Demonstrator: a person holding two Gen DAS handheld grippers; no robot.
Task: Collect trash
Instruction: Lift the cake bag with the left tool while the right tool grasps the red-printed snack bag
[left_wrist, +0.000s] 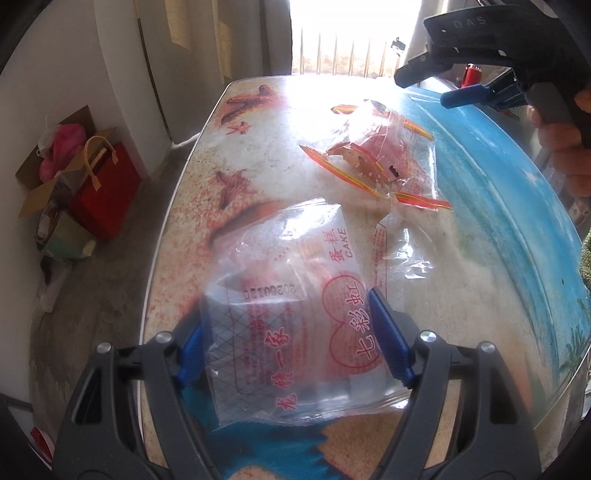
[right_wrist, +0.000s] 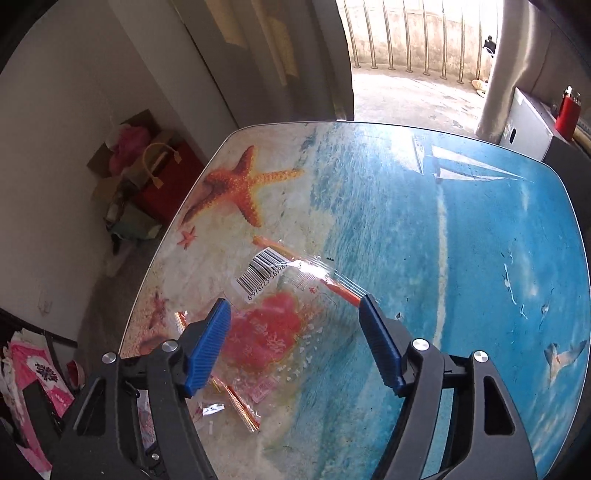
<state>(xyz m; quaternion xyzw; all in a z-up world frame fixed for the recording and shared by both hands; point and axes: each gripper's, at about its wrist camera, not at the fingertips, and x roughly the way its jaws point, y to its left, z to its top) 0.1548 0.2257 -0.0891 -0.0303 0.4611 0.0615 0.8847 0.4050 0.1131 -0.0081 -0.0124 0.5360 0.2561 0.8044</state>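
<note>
Trash here means two crinkled clear plastic snack wrappers lying flat on a glossy beach-print table (right_wrist: 424, 206). One, a clear cake wrapper with red lettering and a heart outline (left_wrist: 291, 310), sits between the blue pads of the left gripper (left_wrist: 295, 339); the pads stand wide apart at its two side edges, and whether they press on the film or merely flank it I cannot tell. The other, a clear wrapper with red print, orange-striped seams and a barcode label (right_wrist: 273, 325), lies under and just ahead of the right gripper (right_wrist: 295, 343), whose jaws are spread with nothing between the pads but air above the film. From the left view that same wrapper (left_wrist: 373, 162) shows well ahead, with the right gripper (left_wrist: 436, 85) hanging above its far side, held by a hand (left_wrist: 561, 147). Both wrappers look nearly weightless, limp and slippery, and likely to slide on the shiny top or fold away from a pad. A pinch on a raised crease or a puffed, buckled part should hold better than one on a flat sheet; the sealed striped seam is stiffer and would probably give the surest bite.
</note>
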